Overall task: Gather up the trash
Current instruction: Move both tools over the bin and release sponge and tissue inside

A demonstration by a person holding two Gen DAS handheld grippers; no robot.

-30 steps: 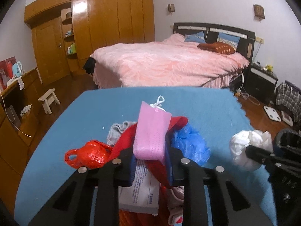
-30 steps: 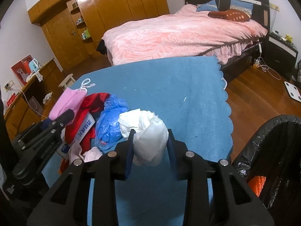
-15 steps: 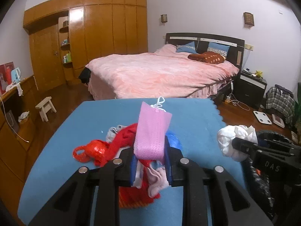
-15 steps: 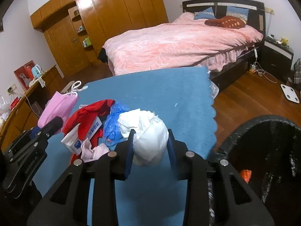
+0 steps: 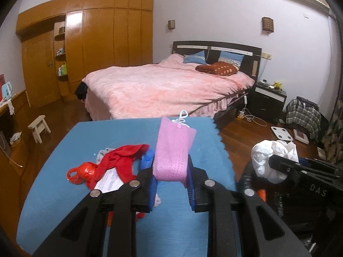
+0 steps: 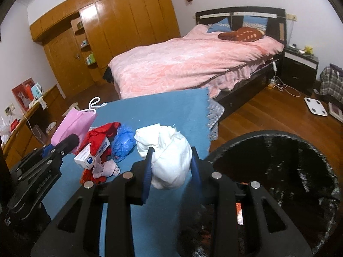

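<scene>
At the far left, a wooden wardrobe [image 5: 90,42] lines the wall, with a small stool [image 5: 39,126] on the floor before it; nearer, the blue tabletop [image 5: 120,132] carries a heap of trash: a knotted red bag [image 5: 82,172], a red cloth [image 5: 124,156], a white box with blue print [image 6: 92,155] and a crumpled blue bag [image 6: 124,141]; just right of that heap, the left hand-held gripper [image 5: 171,177] is closed on a pink face mask [image 5: 173,150], which stands up between its blue pads with white ear loops at the top, lifted clear of the tabletop; beyond it, the bed [image 5: 163,87] with a pink cover fills the far middle of the room; further right, the right hand-held gripper [image 6: 171,169] is clamped narrowly on a crumpled white wad [image 6: 167,154], held near the right edge of the tabletop; at the near right stands a trash bin [image 6: 278,171] lined with a black bag, something orange lying inside; a white scale [image 6: 316,106] lies on the wooden floor at the far right.
</scene>
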